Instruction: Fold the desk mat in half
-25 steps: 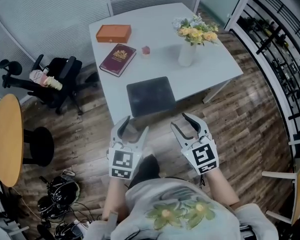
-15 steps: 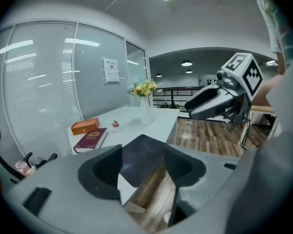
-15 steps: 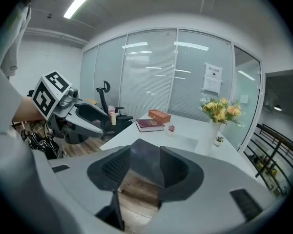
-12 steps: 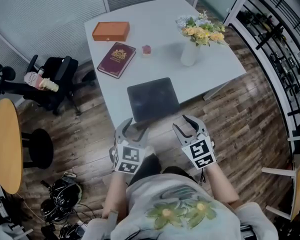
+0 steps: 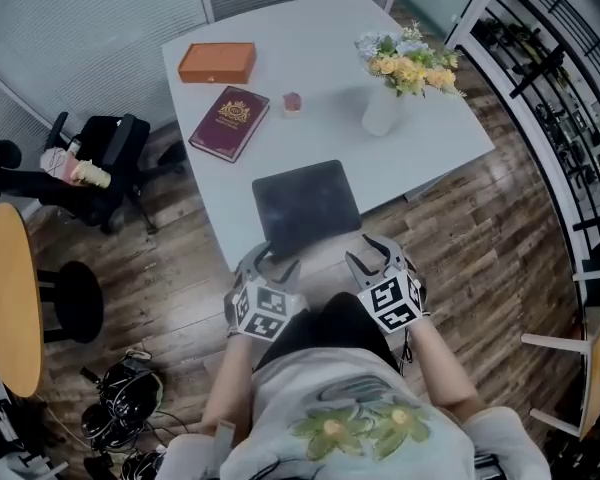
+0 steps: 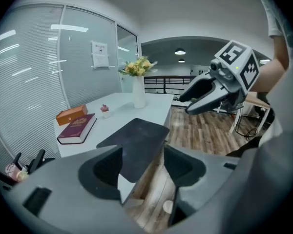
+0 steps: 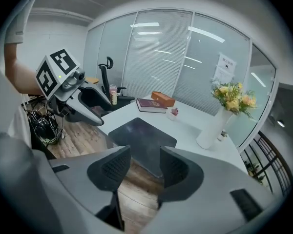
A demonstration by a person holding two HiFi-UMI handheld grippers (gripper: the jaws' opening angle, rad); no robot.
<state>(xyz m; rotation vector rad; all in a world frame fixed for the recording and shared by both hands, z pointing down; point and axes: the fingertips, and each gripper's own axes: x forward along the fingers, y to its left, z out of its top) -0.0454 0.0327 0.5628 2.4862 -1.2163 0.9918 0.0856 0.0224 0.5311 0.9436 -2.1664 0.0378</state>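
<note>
A dark grey desk mat [image 5: 306, 206] lies flat at the near edge of the white table [image 5: 330, 68]; its near edge hangs a little over the table edge. It also shows in the left gripper view as the mat [image 6: 136, 140] and in the right gripper view as the mat [image 7: 141, 139]. My left gripper [image 5: 267, 263] hovers open just short of the mat's near left corner. My right gripper [image 5: 372, 251] stands open by the near right corner. Neither touches the mat. Each gripper sees the other: the right gripper [image 6: 205, 99] and the left gripper [image 7: 85, 112].
On the table stand a maroon book [image 5: 230, 121], an orange box [image 5: 217, 62], a small pink object [image 5: 292, 102] and a white vase of yellow flowers [image 5: 385, 98]. A black office chair [image 5: 100, 163] and a round wooden table [image 5: 8, 298] are at the left. Cables [image 5: 115, 428] lie on the wood floor.
Both grippers have moved forward towards the mat's near edge, and the head view has shifted slightly. The mat lies as before.
</note>
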